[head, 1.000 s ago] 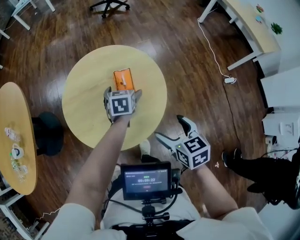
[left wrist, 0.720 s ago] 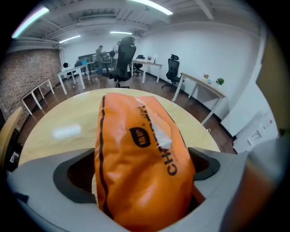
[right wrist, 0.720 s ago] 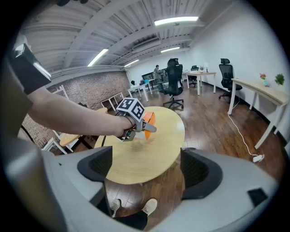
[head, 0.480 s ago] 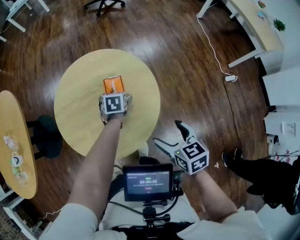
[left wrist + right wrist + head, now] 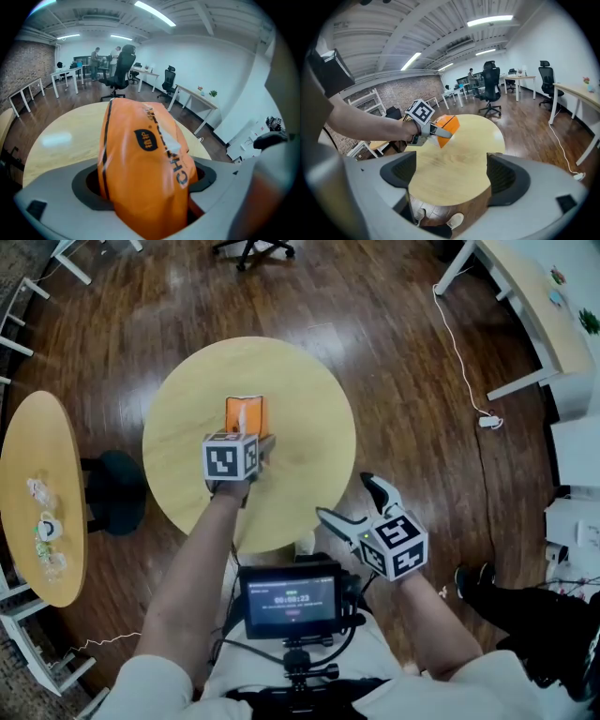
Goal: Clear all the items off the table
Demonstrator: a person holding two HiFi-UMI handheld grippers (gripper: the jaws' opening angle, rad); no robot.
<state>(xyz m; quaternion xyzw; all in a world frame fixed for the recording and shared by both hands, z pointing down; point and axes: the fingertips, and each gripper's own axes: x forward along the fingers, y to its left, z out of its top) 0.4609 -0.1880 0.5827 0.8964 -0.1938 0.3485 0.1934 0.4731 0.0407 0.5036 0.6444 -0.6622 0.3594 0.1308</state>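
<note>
An orange snack packet point(image 5: 244, 414) is on the round wooden table point(image 5: 300, 381), its near end between the jaws of my left gripper point(image 5: 246, 439). The jaws have just been closing, and the pads now press the packet point(image 5: 145, 159) from both sides and crumple it. In the right gripper view the packet point(image 5: 448, 124) tilts up off the tabletop in the left gripper point(image 5: 437, 131). My right gripper point(image 5: 345, 499) hangs open and holds nothing, off the table's near right edge, above the floor.
A second wooden table point(image 5: 28, 456) at the left carries small items point(image 5: 42, 526), with a black stool point(image 5: 112, 493) beside it. A monitor point(image 5: 291, 598) sits at my waist. A white cable point(image 5: 459, 352) runs over the floor to a desk point(image 5: 525, 296).
The left gripper reached forward over the packet, which lay flat ahead of it, and its jaws closed on the near end. The packet now stands tilted up. The right gripper barely shifted.
</note>
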